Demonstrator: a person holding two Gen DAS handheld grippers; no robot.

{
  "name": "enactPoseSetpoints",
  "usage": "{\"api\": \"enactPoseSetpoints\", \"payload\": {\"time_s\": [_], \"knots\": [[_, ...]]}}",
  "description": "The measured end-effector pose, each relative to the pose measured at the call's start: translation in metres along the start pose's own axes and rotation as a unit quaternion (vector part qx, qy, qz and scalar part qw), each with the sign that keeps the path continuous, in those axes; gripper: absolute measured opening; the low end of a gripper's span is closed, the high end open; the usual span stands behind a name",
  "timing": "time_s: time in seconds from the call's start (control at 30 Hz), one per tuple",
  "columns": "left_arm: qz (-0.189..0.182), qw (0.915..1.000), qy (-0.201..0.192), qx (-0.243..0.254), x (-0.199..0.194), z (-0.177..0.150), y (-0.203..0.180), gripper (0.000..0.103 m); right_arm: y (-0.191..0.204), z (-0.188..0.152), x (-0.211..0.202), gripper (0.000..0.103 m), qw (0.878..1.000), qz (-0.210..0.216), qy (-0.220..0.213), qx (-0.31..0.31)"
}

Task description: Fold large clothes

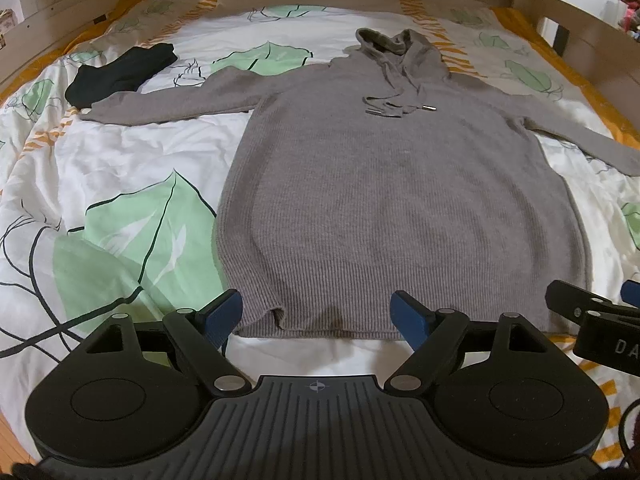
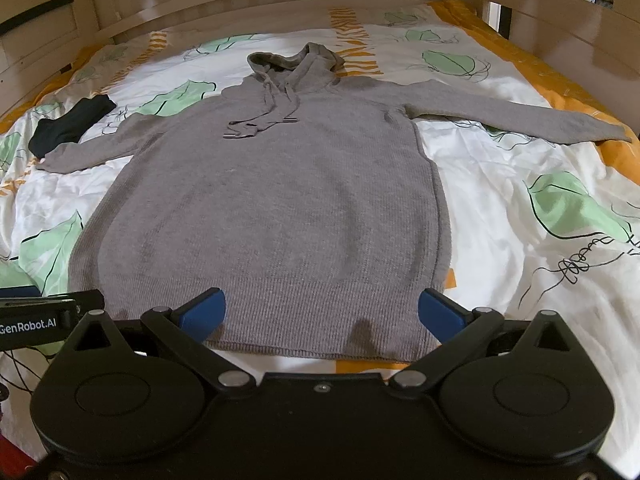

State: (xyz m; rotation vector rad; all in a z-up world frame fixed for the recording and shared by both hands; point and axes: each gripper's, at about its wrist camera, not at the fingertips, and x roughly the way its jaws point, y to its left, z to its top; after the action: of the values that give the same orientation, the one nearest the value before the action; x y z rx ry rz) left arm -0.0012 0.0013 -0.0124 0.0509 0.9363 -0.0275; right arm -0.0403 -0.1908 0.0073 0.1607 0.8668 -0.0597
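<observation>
A large grey knitted hoodie (image 1: 400, 200) lies flat on the bed, front up, hood at the far end, sleeves spread to both sides; it also shows in the right wrist view (image 2: 272, 208). Its drawstrings (image 1: 396, 106) lie on the chest. My left gripper (image 1: 318, 316) is open and empty, hovering over the left part of the hem. My right gripper (image 2: 322, 314) is open and empty over the right part of the hem; it also shows at the right edge of the left wrist view (image 1: 592, 312). The left gripper's body shows at the left edge of the right wrist view (image 2: 36, 322).
The bed has a white cover with green leaves and orange stripes (image 1: 132, 236). A dark folded garment (image 1: 120, 74) lies at the far left beside the left sleeve's cuff, also in the right wrist view (image 2: 70, 124). A wooden bed frame (image 2: 280, 4) encloses the far side.
</observation>
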Motion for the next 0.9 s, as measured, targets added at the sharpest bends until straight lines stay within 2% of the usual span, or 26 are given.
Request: {"api": "enactPoseSetpoints", "payload": {"time_s": [0.6, 0.9], "knots": [[0.000, 1.0000, 0.000, 0.002, 0.001, 0.002, -0.004, 0.081, 0.003, 0.003, 0.002, 0.102, 1.000, 0.003, 0.000, -0.003], [-0.010, 0.9999, -0.006, -0.005, 0.003, 0.014, -0.003, 0.081, 0.000, 0.010, 0.008, 0.102, 1.000, 0.015, 0.007, 0.000]]}}
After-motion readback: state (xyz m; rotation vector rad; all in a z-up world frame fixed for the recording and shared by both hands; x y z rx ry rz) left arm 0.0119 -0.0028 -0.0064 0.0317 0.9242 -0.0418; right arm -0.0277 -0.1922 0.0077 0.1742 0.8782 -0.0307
